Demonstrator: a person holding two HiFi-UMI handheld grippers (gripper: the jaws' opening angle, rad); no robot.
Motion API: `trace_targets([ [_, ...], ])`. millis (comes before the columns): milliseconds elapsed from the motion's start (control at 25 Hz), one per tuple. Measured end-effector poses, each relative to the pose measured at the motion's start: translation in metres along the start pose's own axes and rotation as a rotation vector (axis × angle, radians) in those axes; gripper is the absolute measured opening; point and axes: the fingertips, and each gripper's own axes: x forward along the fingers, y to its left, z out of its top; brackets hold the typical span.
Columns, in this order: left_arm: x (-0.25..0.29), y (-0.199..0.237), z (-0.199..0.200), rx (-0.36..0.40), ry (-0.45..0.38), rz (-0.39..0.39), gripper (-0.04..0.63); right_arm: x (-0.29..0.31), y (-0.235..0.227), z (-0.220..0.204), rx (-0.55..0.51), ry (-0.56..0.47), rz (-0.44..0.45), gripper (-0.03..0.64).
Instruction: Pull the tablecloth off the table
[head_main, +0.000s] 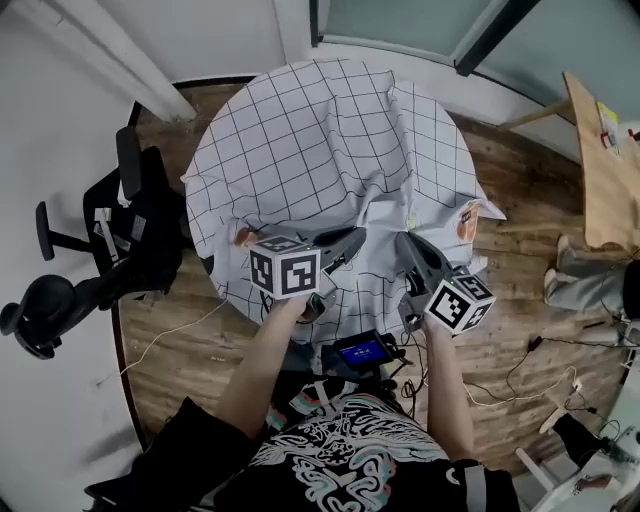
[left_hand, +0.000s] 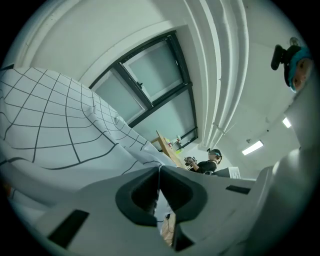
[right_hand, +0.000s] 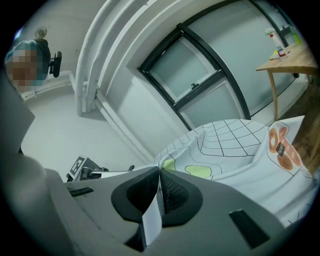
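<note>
Two grippers share the near hem of the tablecloth (head_main: 310, 120); the left gripper (head_main: 356, 238) and the right gripper (head_main: 403, 242) sit side by side, each clamped shut on a fold of fabric; neither is nearer. From both pinch points the cloth spreads away from the person over a round surface hidden beneath it; so the pull, I judge, must run back toward the body. It is white with a black grid and small orange prints at the hem; creased ridges rise near the grippers.
</note>
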Motion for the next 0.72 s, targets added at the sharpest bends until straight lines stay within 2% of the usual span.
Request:
trace_targets([
  [160, 0.000, -0.007, -0.005, -0.001, -0.012, -0.017, 0.002, -0.004, 0.010, -0.004, 0.038, -0.040, 0.030, 0.015],
  [360, -0.009, -0.018, 0.001, 0.000, -0.038, -0.038, 0.002, -0.008, 0.024, 0.001, 0.028, -0.058, 0.033, 0.015],
  [520, -0.002, -0.028, -0.002, 0.043, -0.028, -0.055, 0.002, -0.016, 0.022, 0.004, 0.018, -0.097, 0.031, 0.015],
  [720, -0.004, -0.048, -0.004, 0.062, -0.025, -0.086, 0.002, -0.027, 0.036, 0.011, 0.020, -0.141, 0.043, 0.015],
])
